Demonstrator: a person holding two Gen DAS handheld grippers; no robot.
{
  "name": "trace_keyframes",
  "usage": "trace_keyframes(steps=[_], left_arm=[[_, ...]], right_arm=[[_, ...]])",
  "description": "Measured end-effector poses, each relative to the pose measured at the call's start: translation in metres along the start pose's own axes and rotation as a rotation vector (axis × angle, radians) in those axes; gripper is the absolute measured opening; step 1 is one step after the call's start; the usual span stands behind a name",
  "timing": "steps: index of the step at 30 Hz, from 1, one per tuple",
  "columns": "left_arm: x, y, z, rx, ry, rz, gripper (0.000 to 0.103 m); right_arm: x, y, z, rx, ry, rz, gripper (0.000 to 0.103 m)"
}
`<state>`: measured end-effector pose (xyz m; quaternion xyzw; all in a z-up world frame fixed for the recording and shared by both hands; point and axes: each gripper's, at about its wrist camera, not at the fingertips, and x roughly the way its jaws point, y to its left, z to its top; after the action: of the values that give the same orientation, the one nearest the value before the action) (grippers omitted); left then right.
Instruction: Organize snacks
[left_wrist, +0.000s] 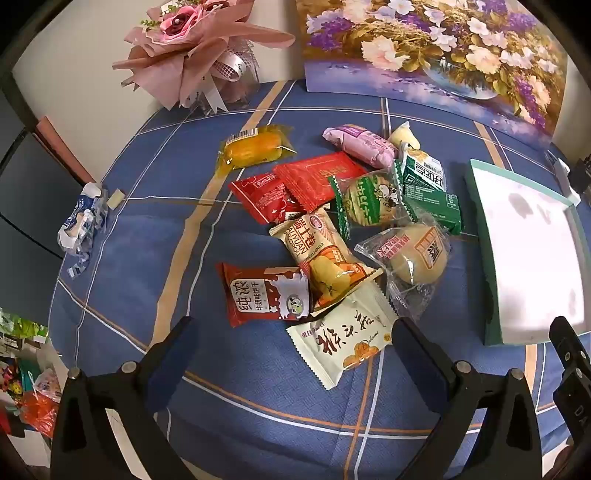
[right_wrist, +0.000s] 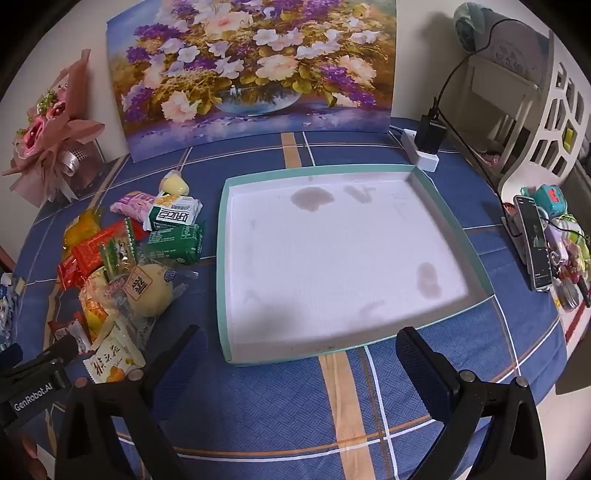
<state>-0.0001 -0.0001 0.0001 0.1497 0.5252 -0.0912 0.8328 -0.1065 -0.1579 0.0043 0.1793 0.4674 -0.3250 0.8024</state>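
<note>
Hovering, nothing gripped | left gripper (left_wrist: 290, 341) spread wide, cream mushroom-biscuit packet (left_wrist: 341, 345) lying between its fingertips, long axis diagonal | right gripper (right_wrist: 297, 349) spread wide over teal tray (right_wrist: 221, 258) | snack pile (right_wrist: 129, 258) just left of tray; left gripper nearer.

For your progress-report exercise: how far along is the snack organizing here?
Done: nothing; the tray holds no snacks. In hand: nothing; the left hand-held gripper and the right hand-held gripper are open. Left: the whole snack pile on the tablecloth.
</note>
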Motion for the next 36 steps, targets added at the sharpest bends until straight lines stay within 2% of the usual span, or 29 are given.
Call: trace_keyframes(steps=[15, 36], left_arm=[[0.004, 0.002, 0.0, -0.014, 0.018, 0.016, 0.103], [0.005, 0.003, 0.001, -0.021, 0.02, 0.021, 0.103]], right_arm=[[-0.001, 0.0, 0.003, 0.001, 0.0, 0.007, 0.103], [-0.012, 0.009, 0.002, -0.023, -0.066, 0.045, 0.103]])
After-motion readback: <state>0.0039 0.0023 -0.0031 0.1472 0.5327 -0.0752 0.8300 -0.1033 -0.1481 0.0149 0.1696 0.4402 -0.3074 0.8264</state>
